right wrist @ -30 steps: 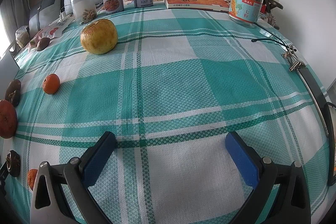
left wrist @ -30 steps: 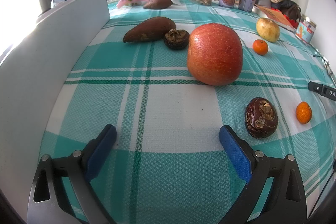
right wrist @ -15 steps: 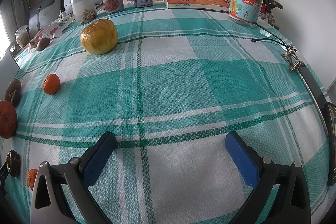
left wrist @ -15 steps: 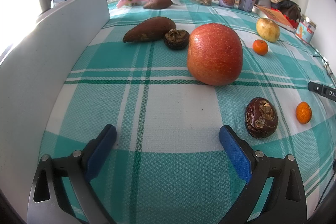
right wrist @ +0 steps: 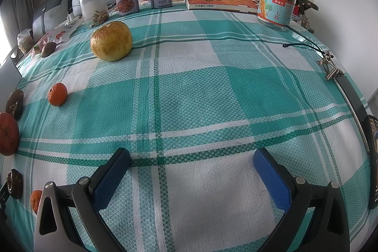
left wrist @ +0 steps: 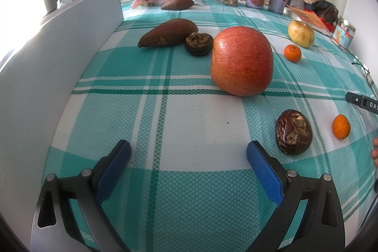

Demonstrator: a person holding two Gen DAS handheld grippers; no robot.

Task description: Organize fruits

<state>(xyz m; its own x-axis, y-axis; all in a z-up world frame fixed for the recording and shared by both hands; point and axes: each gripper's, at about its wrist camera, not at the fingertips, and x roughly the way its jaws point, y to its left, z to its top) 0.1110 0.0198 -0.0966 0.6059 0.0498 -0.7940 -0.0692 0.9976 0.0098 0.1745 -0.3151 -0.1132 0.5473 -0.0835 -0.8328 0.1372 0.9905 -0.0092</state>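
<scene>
Starting sort: nothing picked yet. Left gripper jaws spread wide, empty, low over bed. Right gripper same. Big red fruit straight ahead of left gripper; brown nut just right of it. Grab nut first, squeeze slow, round things roll.

On the cloth, the large round fruit sits centre; behind it to the left, the wrinkled fruit touches the long tuber; right of it lie a mandarin and pear
</scene>
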